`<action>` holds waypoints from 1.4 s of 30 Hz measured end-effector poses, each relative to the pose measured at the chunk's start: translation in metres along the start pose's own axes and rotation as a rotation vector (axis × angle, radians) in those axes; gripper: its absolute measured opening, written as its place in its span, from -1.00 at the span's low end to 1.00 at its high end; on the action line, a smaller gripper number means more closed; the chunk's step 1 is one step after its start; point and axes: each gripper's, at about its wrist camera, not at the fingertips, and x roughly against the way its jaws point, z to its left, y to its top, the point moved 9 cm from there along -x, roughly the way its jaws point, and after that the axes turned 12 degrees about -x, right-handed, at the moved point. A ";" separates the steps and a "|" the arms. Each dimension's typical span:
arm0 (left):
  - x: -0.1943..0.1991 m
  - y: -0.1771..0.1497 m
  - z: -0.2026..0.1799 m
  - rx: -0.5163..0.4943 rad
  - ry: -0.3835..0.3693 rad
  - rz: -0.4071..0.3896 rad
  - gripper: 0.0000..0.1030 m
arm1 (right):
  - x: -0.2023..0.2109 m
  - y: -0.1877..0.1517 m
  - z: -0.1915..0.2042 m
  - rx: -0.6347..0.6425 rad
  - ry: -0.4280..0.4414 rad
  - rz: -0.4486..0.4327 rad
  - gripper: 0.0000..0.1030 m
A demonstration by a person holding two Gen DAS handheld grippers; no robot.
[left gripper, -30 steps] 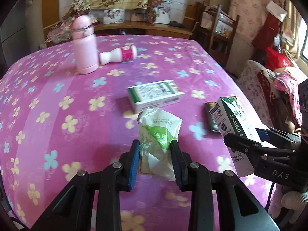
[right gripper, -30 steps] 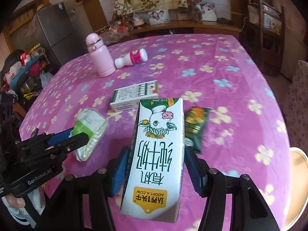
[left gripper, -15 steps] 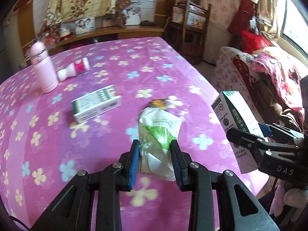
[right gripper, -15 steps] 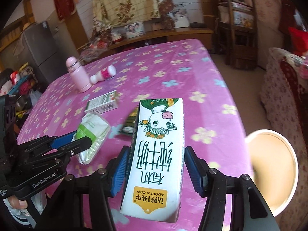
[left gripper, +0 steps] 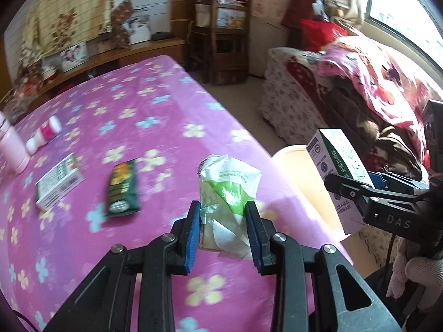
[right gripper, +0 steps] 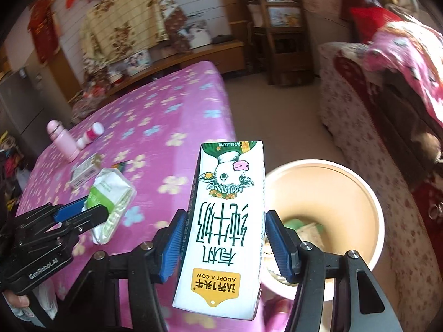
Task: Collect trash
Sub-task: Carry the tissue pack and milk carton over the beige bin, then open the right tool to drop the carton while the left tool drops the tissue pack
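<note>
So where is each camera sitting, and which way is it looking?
Left wrist: sits on the left gripper, looking along its fingers at the green-and-white packet it holds, above the pink tablecloth; a gloved hand shows.
Right wrist: sits on the right gripper, looking at its milk carton beside the bin.
Both show the packet, carton, bin and each other's gripper.

pink flask (right gripper: 59, 141) upright on floral surface (right gripper: 177, 102) | wooden shelf unit (left gripper: 221, 31) by wall | sofa (right gripper: 368, 105) under pink blanket (right gripper: 409, 55)
</note>
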 end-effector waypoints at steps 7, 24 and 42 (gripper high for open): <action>-0.025 0.021 -0.041 -0.024 -0.077 0.016 -0.35 | 0.001 0.007 -0.053 -0.073 -0.053 -0.005 0.17; -0.076 0.042 -0.100 -0.047 -0.169 0.063 -0.35 | -0.017 0.012 -0.134 -0.204 -0.148 -0.007 0.17; -0.090 0.045 -0.113 -0.044 -0.207 0.069 0.09 | -0.027 0.011 -0.160 -0.281 -0.183 0.001 0.23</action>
